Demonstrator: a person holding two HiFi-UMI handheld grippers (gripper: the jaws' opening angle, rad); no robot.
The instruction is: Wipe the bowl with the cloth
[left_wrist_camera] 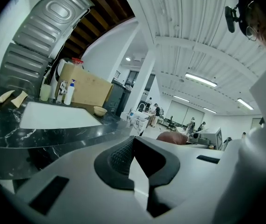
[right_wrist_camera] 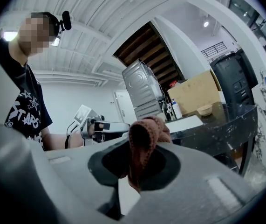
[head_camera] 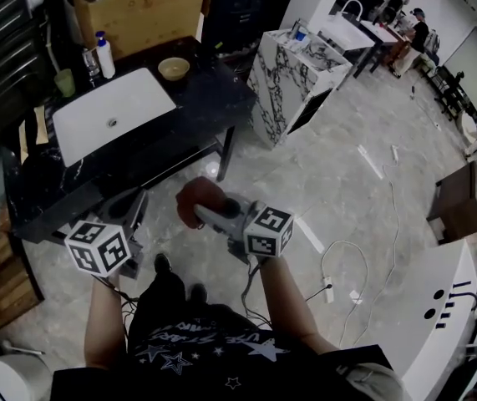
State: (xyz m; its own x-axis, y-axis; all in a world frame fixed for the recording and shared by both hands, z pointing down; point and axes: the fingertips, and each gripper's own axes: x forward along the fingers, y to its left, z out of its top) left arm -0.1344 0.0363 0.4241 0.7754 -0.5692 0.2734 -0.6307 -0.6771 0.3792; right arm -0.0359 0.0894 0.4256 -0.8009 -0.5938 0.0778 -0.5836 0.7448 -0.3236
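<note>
A small tan bowl (head_camera: 174, 68) stands at the back of the black counter (head_camera: 213, 98), to the right of the white sink; it also shows far off as the bowl (left_wrist_camera: 99, 110) and the bowl (right_wrist_camera: 204, 109). My right gripper (head_camera: 205, 213) is shut on a rust-brown cloth (head_camera: 199, 197), which bunches up between the jaws as the cloth (right_wrist_camera: 144, 141). That gripper (right_wrist_camera: 133, 167) is held in front of the counter, well short of the bowl. My left gripper (head_camera: 132, 203), by the counter's front edge, is shut with nothing between its jaws, seen close as the gripper (left_wrist_camera: 133, 155).
A white sink basin (head_camera: 113, 115) is set into the counter, with a spray bottle (head_camera: 104, 55), a green cup (head_camera: 64, 82) and a cardboard box (head_camera: 142, 11) behind it. A marble-patterned island (head_camera: 292, 73) stands to the right. Cables (head_camera: 347, 266) lie on the tiled floor.
</note>
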